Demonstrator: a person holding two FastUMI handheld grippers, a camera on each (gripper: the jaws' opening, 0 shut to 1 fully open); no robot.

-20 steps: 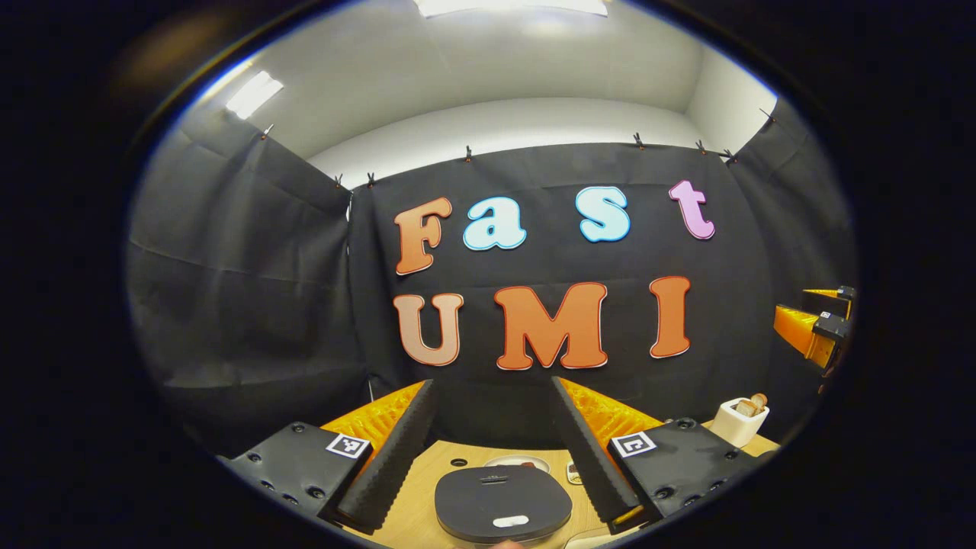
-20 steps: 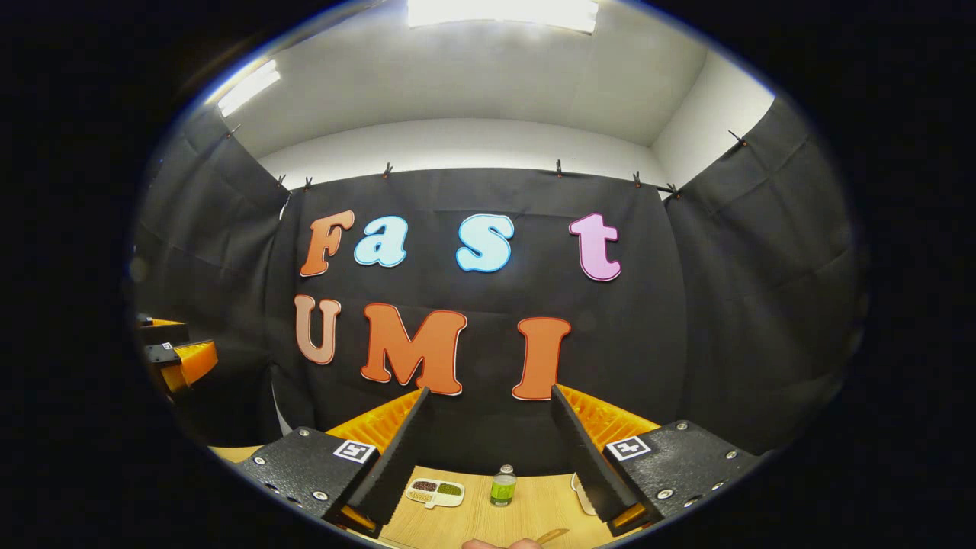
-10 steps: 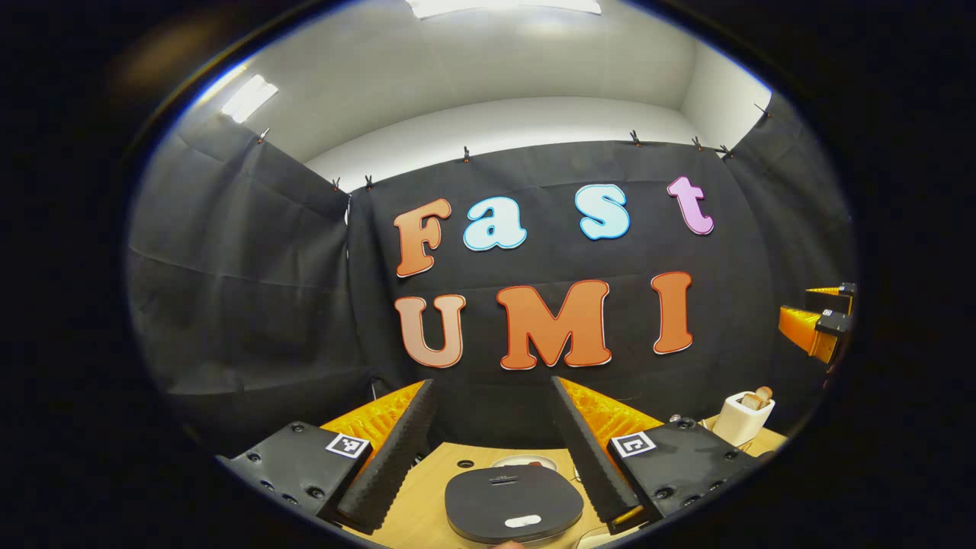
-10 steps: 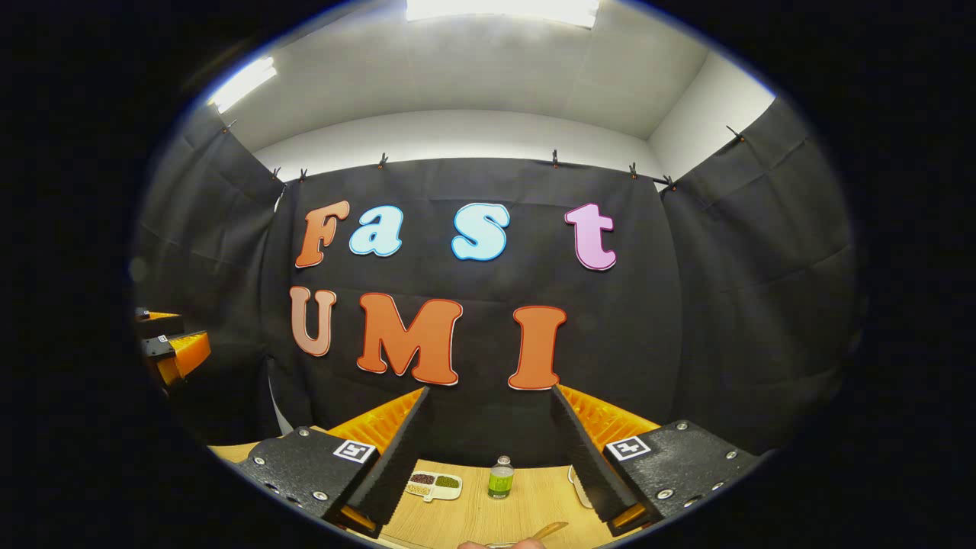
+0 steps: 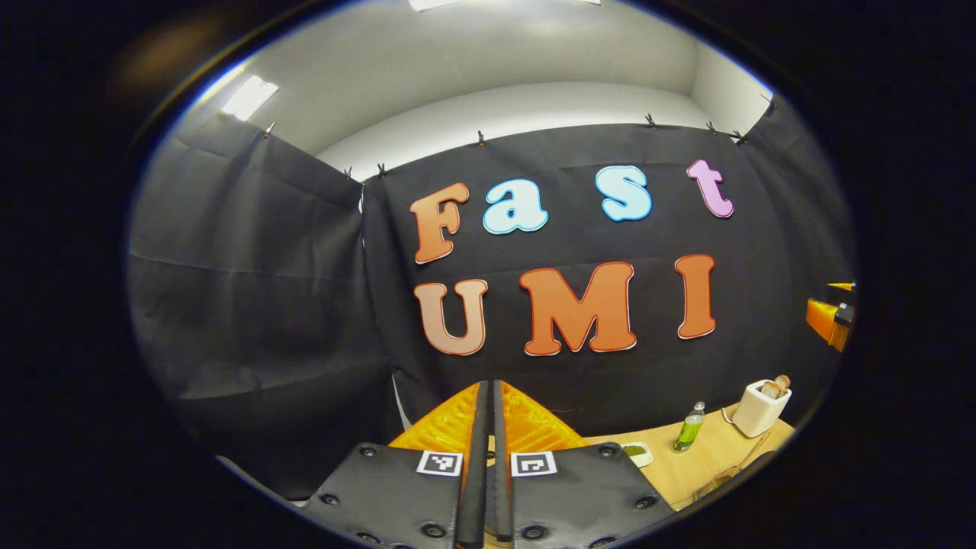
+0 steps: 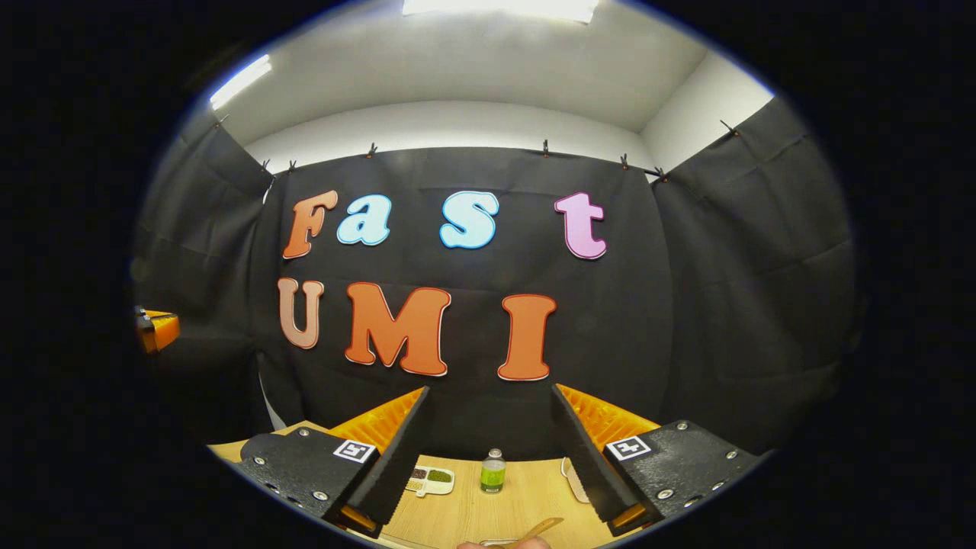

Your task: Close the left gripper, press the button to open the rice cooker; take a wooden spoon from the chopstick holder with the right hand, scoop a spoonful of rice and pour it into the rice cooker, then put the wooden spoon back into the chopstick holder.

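Wooden spoon [image 5: 779,383] upright in chopstick holder [image 5: 759,409].

Wooden table [image 6: 473,511] with bottle [image 6: 492,471], dish [image 6: 431,479]

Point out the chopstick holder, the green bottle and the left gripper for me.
chopstick holder [image 5: 759,409]: left gripper view, its white front wall.
green bottle [image 6: 492,474]: right gripper view, its green body.
left gripper [image 5: 486,390]: left gripper view, between the shut fingertips.

No legible writing was found on any object.
Square black-and-white coded markers [image 5: 441,462] sat on the finger mounts of the left gripper [image 5: 486,385] and right gripper [image 6: 489,390]; the label on the green bottle [image 6: 492,473] was too small to read.
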